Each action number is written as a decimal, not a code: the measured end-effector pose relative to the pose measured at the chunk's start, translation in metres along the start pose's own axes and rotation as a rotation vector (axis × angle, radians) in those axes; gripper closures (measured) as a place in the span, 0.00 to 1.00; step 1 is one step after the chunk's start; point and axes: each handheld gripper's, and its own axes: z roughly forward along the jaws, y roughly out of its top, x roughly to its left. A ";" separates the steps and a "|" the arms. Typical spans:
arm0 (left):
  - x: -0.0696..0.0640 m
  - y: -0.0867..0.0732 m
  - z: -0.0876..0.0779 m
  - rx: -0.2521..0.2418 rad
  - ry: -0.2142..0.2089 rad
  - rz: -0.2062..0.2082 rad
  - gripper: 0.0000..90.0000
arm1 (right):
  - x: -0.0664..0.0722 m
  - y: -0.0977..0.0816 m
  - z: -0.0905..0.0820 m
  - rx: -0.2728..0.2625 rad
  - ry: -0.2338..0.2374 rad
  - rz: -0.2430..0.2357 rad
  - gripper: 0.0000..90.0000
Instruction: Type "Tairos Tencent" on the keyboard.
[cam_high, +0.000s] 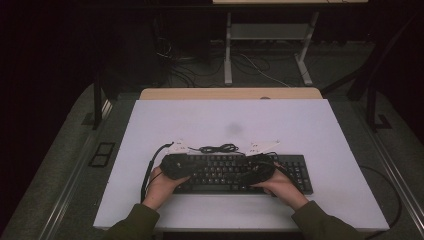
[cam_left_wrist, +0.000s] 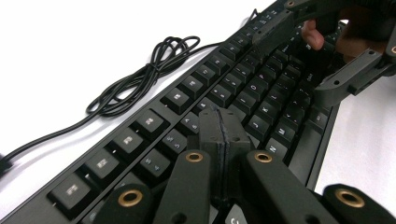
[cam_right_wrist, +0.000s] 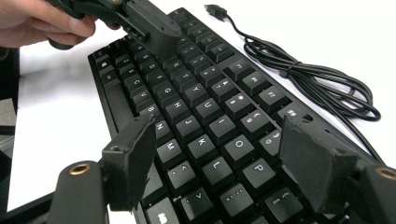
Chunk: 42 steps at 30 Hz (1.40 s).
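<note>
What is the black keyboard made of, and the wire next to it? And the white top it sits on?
The keyboard looks like hard matte black plastic with white printed letters. Its cable, bundled in loops, seems rubbery or vinyl-coated: smooth, bendy, slightly shiny. The white table top looks smooth and matte, maybe laminate or a plastic sheet; which one cannot be told.

A white surface carries a black keyboard; its coiled cable lies just behind it.

Table: white top, wooden strip along its far edge.
Floor: grey carpet; loose cables beyond the table.
Furniture: white-legged desk frame at the back.
Light: dim room; table lit.
</note>
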 end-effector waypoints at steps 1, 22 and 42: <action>0.000 0.001 0.001 -0.001 -0.003 0.004 0.99 | 0.000 0.000 -0.001 0.000 -0.001 -0.001 0.30; 0.002 -0.001 0.020 0.092 0.001 0.026 0.99 | -0.005 -0.004 -0.014 -0.033 -0.023 0.028 0.30; -0.001 0.001 0.006 0.042 0.019 0.029 0.99 | -0.008 -0.003 -0.016 -0.058 -0.034 0.033 0.30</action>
